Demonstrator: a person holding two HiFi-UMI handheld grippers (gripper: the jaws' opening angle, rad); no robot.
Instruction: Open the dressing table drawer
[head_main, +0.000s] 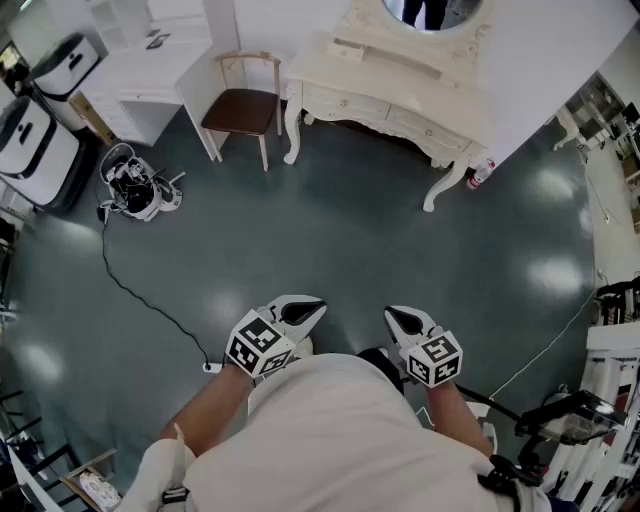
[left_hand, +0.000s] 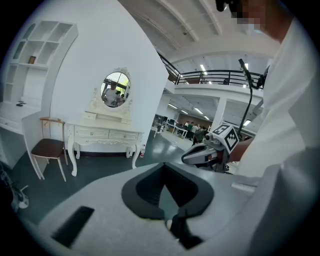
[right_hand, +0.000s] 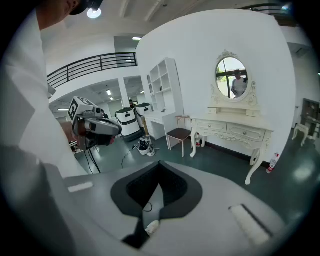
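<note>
The left gripper and the right gripper were held side by side in front of the person's torso, low in the head view, each angled slightly downward and toward the far wall. On both grippers the jaws were pressed together at the tips, with nothing between them; through the gap behind the tips only the dark green floor showed. The dressing table stood against the white wall on the far side of the floor, well apart from both grippers. Its two drawer fronts sat side by side under the tabletop, both flush with the frame, each with a small central knob. An oval mirror rose above the tabletop. A wooden chair with a dark seat stood just beside the table on the view's left, and a small bottle rested on the floor by the table leg at the opposite end.
</note>
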